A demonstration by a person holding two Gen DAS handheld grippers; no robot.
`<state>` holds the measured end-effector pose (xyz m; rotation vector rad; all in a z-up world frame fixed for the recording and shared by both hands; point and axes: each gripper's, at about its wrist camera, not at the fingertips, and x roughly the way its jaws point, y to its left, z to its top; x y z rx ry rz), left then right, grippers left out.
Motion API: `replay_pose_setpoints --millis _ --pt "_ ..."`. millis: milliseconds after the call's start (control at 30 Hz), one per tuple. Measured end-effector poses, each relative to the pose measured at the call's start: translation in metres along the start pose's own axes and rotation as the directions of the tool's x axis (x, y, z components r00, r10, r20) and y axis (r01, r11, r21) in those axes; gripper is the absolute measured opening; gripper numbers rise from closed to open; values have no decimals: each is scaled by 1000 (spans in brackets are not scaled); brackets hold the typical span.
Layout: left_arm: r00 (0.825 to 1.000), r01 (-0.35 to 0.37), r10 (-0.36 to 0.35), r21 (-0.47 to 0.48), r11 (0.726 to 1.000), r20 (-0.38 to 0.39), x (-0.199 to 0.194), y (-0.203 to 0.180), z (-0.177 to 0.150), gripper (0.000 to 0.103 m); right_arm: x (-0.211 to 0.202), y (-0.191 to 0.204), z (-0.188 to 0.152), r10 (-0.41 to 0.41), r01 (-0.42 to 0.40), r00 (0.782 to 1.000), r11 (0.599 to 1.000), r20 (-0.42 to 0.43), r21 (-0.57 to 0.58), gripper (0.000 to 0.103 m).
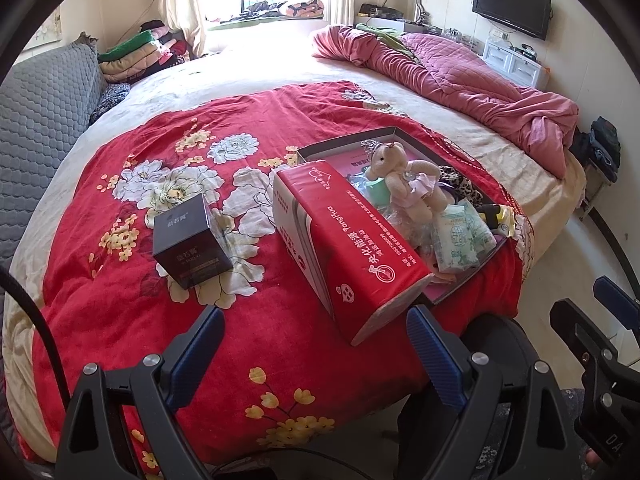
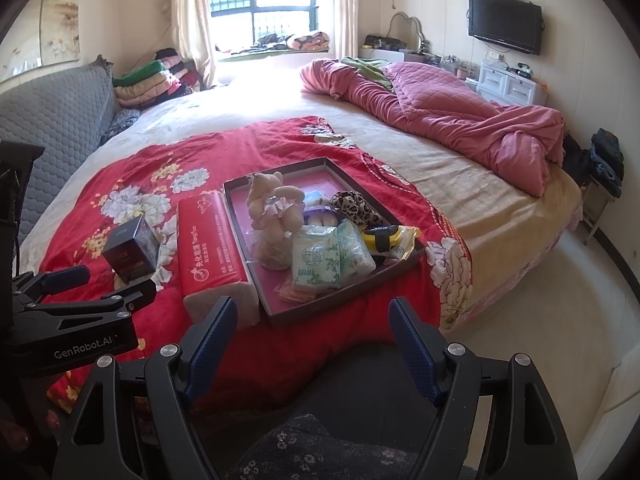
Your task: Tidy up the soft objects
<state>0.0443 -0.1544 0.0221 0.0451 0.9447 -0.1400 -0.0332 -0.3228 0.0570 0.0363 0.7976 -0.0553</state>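
Currently both grippers hang short of the bed's near edge, neither holding anything. The bed point(image 2: 500, 216) carries a red floral blanket point(image 1: 120, 312) across its near half, and all task items sit on that blanket.

Largest of these is the shallow dark tray point(image 2: 404, 236), lying towards the blanket's near right corner, its long axis running away from the near edge and slightly leftward. Touching the tray's left wall lies the red tissue pack point(image 1: 344, 248), long axis parallel to the tray, its near end pointing at the near edge. Left of that pack, apart from it, stands a small black box point(image 1: 192, 244).

Inside the tray: a plush bear in a pink skirt point(image 2: 274, 210) stands near the left wall; a leopard-print fabric piece point(image 2: 356, 204) lies towards the far right; two green-printed pocket tissue packs point(image 2: 332, 258) lie side by side at the near end; a yellow and black item in clear wrap point(image 2: 386, 238) lies just right of them, identity unclear.

The right gripper point(image 2: 312, 340) is spread wide and empty, directly in line with the tray's near end. The left gripper point(image 1: 316, 356) is likewise wide and empty, with the red pack's near end close to its right finger.

Judgement: the right gripper is nearer the tray contents; the left is nearer the red pack and black box.
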Motion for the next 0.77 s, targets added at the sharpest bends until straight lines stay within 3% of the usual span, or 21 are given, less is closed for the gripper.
replay_pose_setpoints --millis 500,767 --pt "1000 2 -3 8 1000 9 -1 -1 0 92 1 1 -1 8 -8 1000 1000 2 -8 79" --pt "997 61 -62 26 998 40 -4 -7 1 92 1 1 0 7 -7 1000 1000 0 -7 79"
